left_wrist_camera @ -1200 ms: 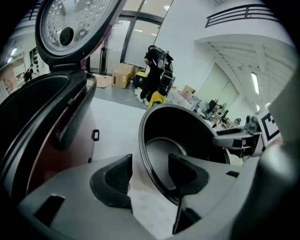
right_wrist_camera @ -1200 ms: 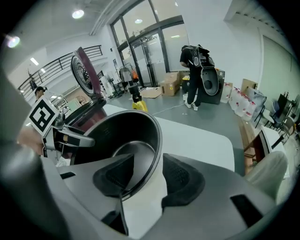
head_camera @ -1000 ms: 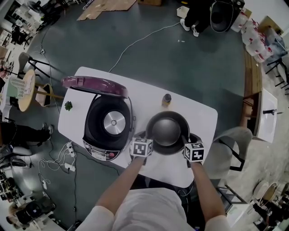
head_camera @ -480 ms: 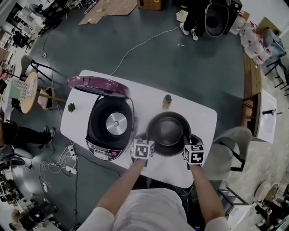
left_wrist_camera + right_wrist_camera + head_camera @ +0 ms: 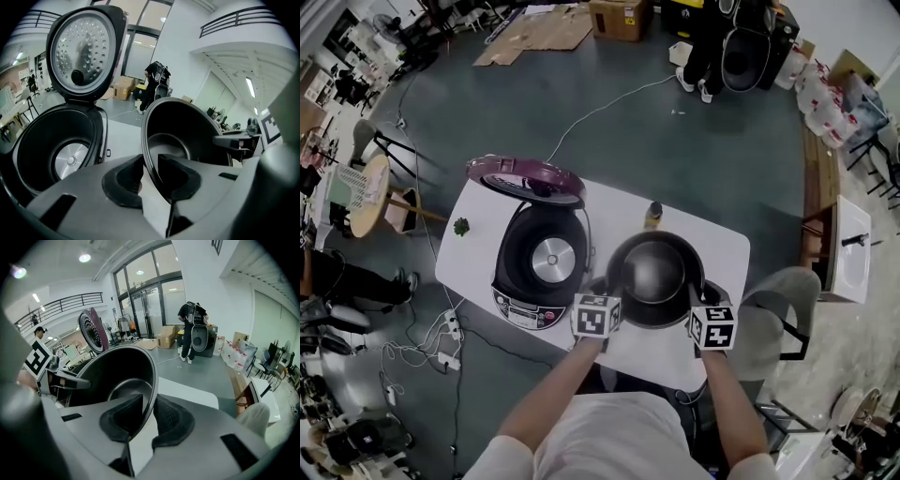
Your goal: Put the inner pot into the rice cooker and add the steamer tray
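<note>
The dark inner pot (image 5: 654, 277) hangs above the white table (image 5: 727, 246), open side up, held by its rim on two sides. My left gripper (image 5: 603, 291) is shut on the rim's left edge; in the left gripper view its pads (image 5: 129, 180) pinch the thin pot wall (image 5: 187, 131). My right gripper (image 5: 696, 300) is shut on the rim's right edge, the pot (image 5: 117, 376) filling the right gripper view with that gripper (image 5: 149, 416) clamped on it. The rice cooker (image 5: 546, 262) stands open to the pot's left, its purple lid (image 5: 525, 178) raised and its bowl (image 5: 51, 150) empty.
A small bottle (image 5: 653, 216) stands on the table just behind the pot. A little green thing (image 5: 461, 226) lies at the table's left end. A grey chair (image 5: 773, 314) is at the right. A person (image 5: 192, 329) stands far off by a dark case.
Both grippers have risen together with the inner pot, which has left the table and looks larger and nearer to the head camera. The rice cooker has stayed open.
</note>
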`<action>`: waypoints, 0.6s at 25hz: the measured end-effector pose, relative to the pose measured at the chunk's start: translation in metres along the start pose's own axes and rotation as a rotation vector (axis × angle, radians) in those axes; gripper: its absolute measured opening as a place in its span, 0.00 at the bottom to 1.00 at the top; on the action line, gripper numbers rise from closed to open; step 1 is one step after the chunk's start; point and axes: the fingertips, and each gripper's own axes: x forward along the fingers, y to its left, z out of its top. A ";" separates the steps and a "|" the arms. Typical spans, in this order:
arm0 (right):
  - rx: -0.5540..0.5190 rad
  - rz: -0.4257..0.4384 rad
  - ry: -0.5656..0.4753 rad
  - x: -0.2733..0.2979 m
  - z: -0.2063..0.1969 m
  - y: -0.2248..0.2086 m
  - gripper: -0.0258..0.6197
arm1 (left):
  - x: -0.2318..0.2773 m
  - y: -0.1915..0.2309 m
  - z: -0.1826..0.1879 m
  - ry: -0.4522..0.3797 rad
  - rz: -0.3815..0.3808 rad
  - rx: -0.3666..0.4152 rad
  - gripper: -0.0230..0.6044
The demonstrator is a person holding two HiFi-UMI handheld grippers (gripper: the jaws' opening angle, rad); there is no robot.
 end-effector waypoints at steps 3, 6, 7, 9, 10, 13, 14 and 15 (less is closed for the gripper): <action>0.005 0.007 -0.025 -0.016 0.012 0.013 0.17 | -0.024 0.000 0.008 -0.022 -0.015 -0.010 0.22; -0.001 -0.003 -0.054 -0.028 0.023 0.029 0.17 | -0.046 0.006 0.015 -0.057 -0.019 -0.001 0.22; -0.003 -0.008 -0.063 -0.032 0.027 0.035 0.17 | -0.052 0.009 0.017 -0.067 -0.019 0.004 0.22; -0.010 -0.014 -0.076 -0.037 0.034 0.047 0.17 | -0.065 0.016 0.021 -0.083 -0.018 0.010 0.22; -0.016 -0.014 -0.081 -0.040 0.039 0.054 0.17 | -0.072 0.020 0.024 -0.091 -0.019 0.012 0.22; -0.031 -0.012 -0.097 -0.046 0.050 0.073 0.17 | -0.092 0.030 0.032 -0.117 -0.023 0.016 0.22; -0.033 -0.011 -0.102 -0.049 0.053 0.079 0.17 | -0.099 0.033 0.034 -0.126 -0.025 0.017 0.22; -0.033 -0.009 -0.107 -0.051 0.055 0.086 0.17 | -0.106 0.037 0.035 -0.134 -0.025 0.019 0.22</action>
